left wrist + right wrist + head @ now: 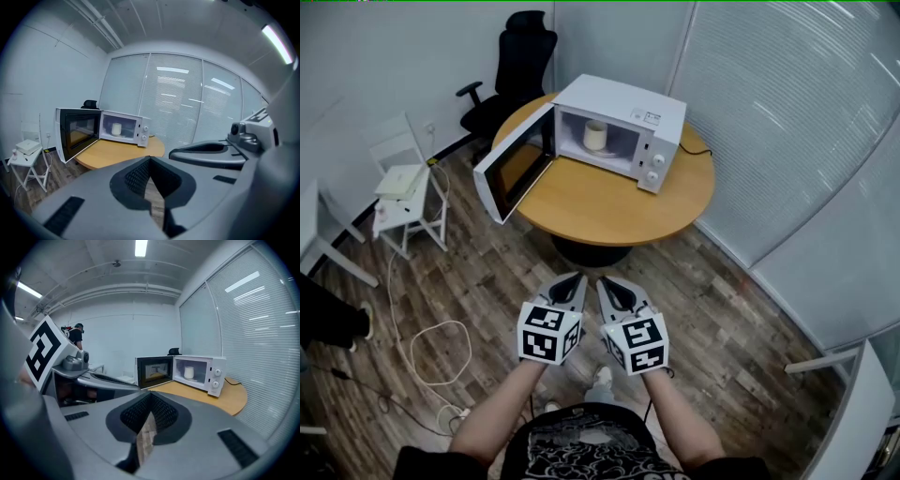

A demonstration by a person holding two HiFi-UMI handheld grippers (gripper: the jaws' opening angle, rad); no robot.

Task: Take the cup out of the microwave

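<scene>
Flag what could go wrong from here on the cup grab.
1. The left hand-held gripper and right hand-held gripper are shut and short of the table; going in like that would likely shove the cup, not grip it.
2. The open door of the microwave juts past the table edge on the left; the left hand-held gripper could clip it.
3. The cup sits well inside the cavity, so opened jaws may hit its walls.
</scene>
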